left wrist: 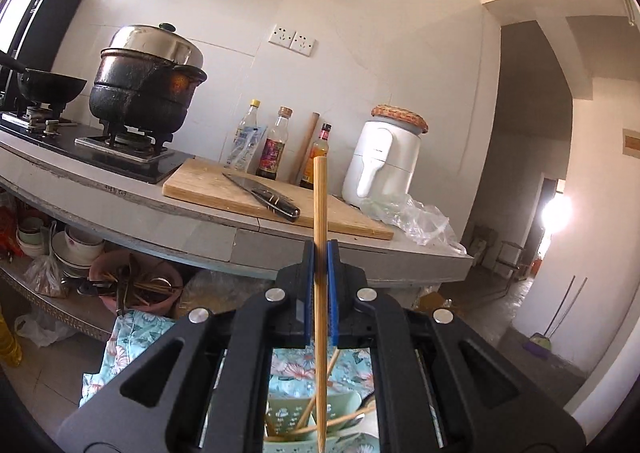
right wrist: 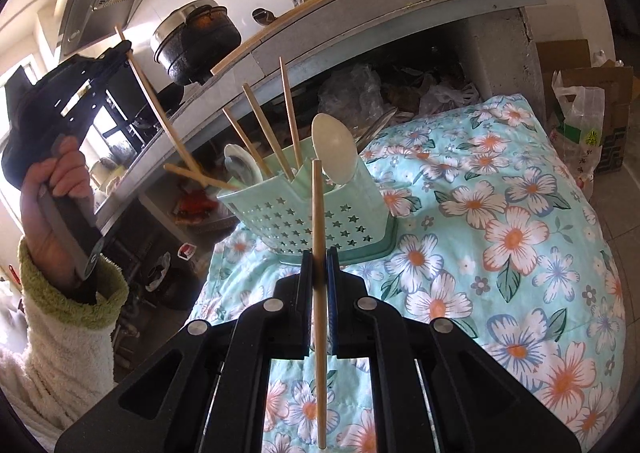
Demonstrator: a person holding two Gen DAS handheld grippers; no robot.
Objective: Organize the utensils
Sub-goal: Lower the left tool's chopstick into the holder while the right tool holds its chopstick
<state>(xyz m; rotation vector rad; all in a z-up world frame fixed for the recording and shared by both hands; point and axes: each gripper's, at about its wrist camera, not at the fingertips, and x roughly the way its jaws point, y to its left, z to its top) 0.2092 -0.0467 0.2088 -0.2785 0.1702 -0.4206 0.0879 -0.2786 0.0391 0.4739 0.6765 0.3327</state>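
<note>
Nearest the left wrist camera, the left gripper [left wrist: 320, 253] clamps a round bamboo chopstick [left wrist: 320, 193] upright, the counter far behind.

In the right wrist view, the right gripper [right wrist: 320, 261] pinches another chopstick [right wrist: 317, 205] just before the mint star-punched holder [right wrist: 304, 217] on floral cloth [right wrist: 500, 237]. Best lower each tip-first, vertically, into an open slot.

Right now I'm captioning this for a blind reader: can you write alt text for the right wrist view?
The right gripper is shut on a wooden chopstick before a mint green utensil holder holding chopsticks and spoons on a floral cloth. At left, the left gripper lifts another chopstick.
</note>
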